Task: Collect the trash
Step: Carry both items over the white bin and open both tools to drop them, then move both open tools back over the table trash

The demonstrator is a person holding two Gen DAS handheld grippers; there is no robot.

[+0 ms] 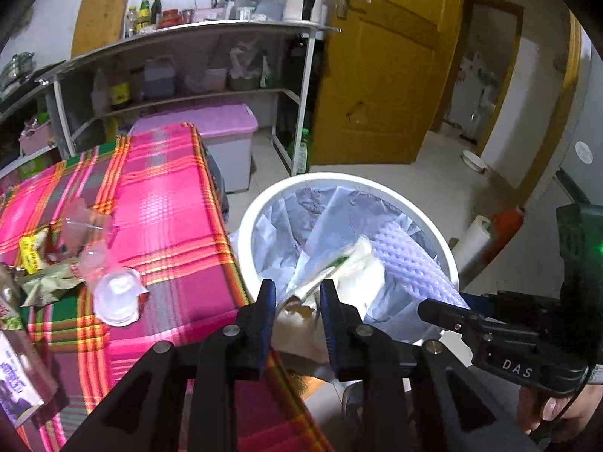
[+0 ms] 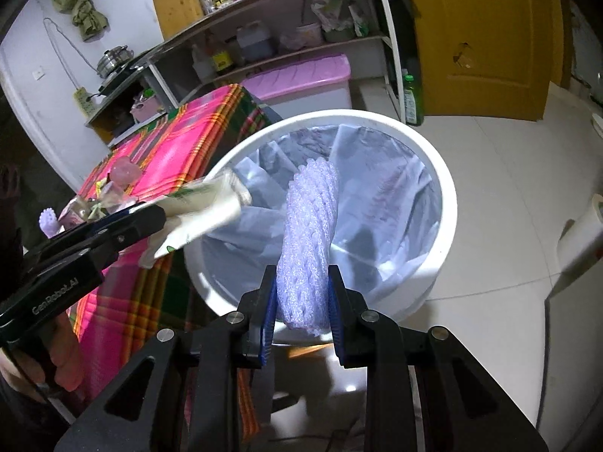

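Note:
A white trash bin [image 1: 260,203] lined with a pale plastic bag stands on the floor beside the table; it also shows in the right wrist view [image 2: 448,196]. My left gripper [image 1: 297,290] is shut on a crumpled white and green wrapper [image 1: 331,275] over the bin's near rim; the wrapper shows in the right wrist view [image 2: 203,203]. My right gripper [image 2: 301,275] is shut on a lilac foam net sleeve [image 2: 309,226] held over the bin, also in the left wrist view [image 1: 410,260].
The table with a pink plaid cloth [image 1: 169,203] carries more trash: clear plastic cups [image 1: 86,226], a white plastic lid [image 1: 117,297], a green wrapper [image 1: 45,286]. A pink-lidded storage box [image 1: 226,139], a metal shelf [image 1: 188,56] and a yellow door [image 1: 392,75] stand behind.

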